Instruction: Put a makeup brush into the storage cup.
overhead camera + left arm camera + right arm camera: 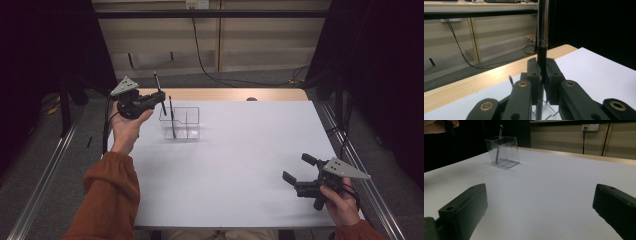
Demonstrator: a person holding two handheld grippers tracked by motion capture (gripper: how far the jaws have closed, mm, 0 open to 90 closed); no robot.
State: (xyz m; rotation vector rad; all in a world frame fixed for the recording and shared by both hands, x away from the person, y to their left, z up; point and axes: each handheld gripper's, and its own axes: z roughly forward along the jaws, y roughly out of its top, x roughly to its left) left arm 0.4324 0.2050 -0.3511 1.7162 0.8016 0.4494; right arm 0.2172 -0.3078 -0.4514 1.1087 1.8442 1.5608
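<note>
Two pens here: one's clamped in your left gripper [159,98], the other [171,117] is already standing tilted in the clear holder [187,131] just right of it, upper left of the high view. The held pen [160,94] sticks up nearly upright above the jaws, and in the left gripper view you can see its black barrel [542,60] pinched tight between them, chrome part on top. It's beside the holder, up in the air, not in it. Your right gripper [296,173] sits low at the lower right of the white worktop [240,160], jaws wide apart, nothing between them, well apart from the holder.
</note>
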